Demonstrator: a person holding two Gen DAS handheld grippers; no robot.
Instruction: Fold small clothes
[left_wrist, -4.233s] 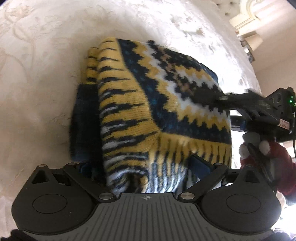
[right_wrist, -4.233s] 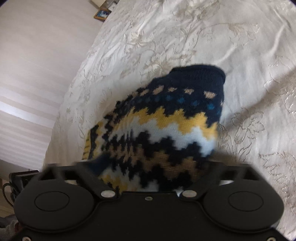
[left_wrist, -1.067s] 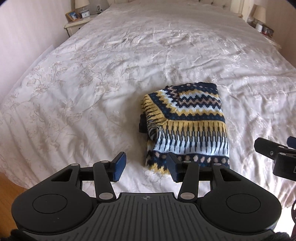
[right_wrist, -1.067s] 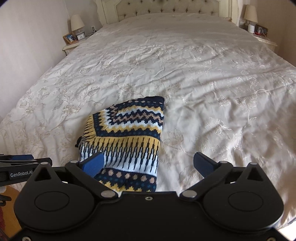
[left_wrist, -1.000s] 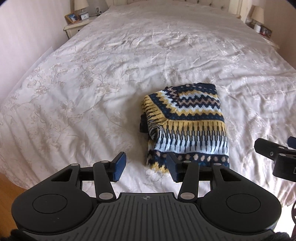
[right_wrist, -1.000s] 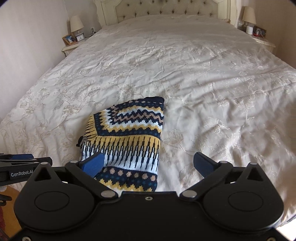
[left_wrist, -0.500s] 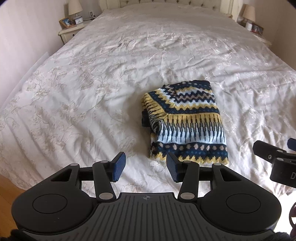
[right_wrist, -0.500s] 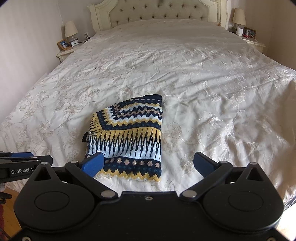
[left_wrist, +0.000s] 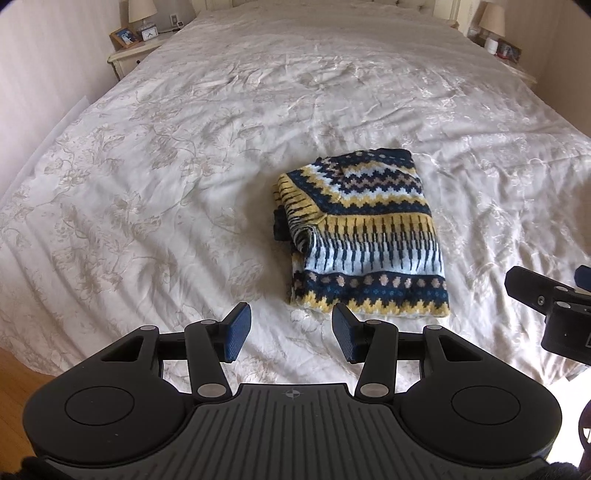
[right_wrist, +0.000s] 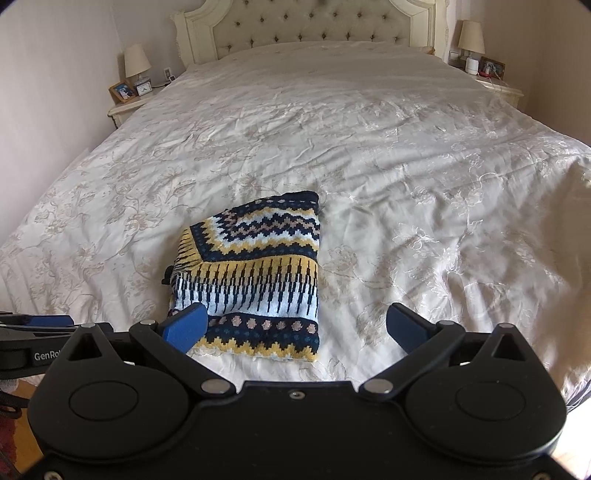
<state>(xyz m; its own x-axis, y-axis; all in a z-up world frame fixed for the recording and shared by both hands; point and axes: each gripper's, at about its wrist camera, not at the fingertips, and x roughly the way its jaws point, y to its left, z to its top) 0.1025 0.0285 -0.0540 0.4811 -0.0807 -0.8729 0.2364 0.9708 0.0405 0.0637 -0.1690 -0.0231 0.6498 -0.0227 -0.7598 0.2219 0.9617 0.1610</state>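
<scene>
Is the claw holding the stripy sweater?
No, both the left claw and right claw are open, and the folded sweater lies on the bed.

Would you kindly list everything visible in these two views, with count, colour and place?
sweater: 1, navy, yellow and white knit, folded on the near part of the bed
bedspread: 1, cream with floral pattern, covering the bed
headboard: 1, cream, tufted, at the far end
nightstands: 2, cream, one on each side of the headboard
lamps: 2, beige shades, one per nightstand
picture frame: 1, wooden, on the nightstand at image left, beside a small clock
left tongs: 1, black with blue pads, open, above the bedspread short of the sweater
right tongs: 1, black with blue pads, open wide, near the sweater's near edge
</scene>
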